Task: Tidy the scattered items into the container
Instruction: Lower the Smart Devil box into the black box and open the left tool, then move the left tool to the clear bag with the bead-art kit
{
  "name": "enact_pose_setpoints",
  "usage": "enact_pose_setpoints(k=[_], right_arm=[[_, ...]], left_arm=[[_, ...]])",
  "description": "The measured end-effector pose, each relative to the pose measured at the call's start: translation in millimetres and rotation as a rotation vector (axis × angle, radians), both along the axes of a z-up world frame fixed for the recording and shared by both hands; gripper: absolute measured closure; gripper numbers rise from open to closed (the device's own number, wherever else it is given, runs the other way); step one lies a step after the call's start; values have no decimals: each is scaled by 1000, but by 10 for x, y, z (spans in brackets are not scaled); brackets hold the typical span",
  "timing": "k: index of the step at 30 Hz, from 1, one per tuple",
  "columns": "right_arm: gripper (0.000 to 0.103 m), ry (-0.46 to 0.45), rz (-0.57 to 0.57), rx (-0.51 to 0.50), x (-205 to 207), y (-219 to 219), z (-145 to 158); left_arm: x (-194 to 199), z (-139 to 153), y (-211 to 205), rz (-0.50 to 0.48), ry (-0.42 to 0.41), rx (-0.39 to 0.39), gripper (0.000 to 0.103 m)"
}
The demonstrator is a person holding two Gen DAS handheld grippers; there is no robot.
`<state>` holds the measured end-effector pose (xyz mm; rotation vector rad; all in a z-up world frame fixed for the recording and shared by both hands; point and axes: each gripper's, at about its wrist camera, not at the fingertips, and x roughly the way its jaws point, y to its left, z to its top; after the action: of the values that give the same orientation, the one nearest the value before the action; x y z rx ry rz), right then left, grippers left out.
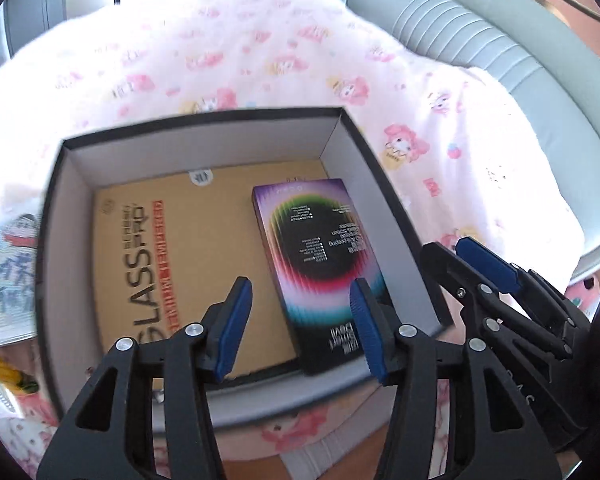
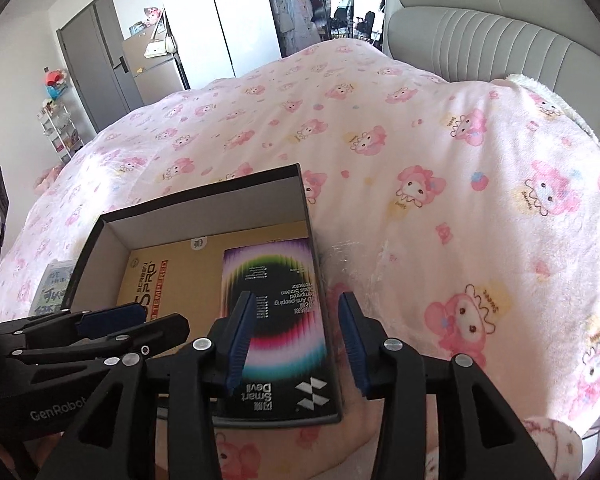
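A black-rimmed cardboard box [image 1: 380, 184] [image 2: 204, 200] sits on the pink cartoon blanket. Flat on its floor lie a tan "GLASS PRO" package [image 1: 188, 248] [image 2: 172, 268] and a colourful screen-protector pack [image 1: 320, 248] [image 2: 284, 320]. My left gripper [image 1: 300, 292] hovers open over the box's near side with nothing between its fingers; in the right wrist view it [image 2: 164, 317] reaches in from the left. My right gripper [image 2: 296, 304] stands open above the near right corner of the box, its pads touching nothing; in the left wrist view it [image 1: 450, 246] shows by the box's right wall.
A crumpled clear plastic wrapper [image 2: 352, 256] lies on the blanket [image 2: 380, 128] just right of the box. A blue-and-white printed packet [image 1: 8, 260] [image 2: 54, 284] lies left of the box. A grey padded headboard [image 2: 500, 32] stands at the back right.
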<state>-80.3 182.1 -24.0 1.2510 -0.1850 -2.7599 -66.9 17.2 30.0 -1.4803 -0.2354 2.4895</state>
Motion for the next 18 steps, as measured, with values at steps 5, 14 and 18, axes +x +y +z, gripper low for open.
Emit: enact_pose_setpoints(k=[5,14,18], right_arm=[[65,10,40,14,321,-120,232],[65,-3,138,-2,631,-470,300],[67,26,213,-4,709,-723,356]], left_arm=[[99,-260,164,-28,31,48,51],[563,-152,-121,-37,47,34,52],[695,-158,-385,25,37,74,52]])
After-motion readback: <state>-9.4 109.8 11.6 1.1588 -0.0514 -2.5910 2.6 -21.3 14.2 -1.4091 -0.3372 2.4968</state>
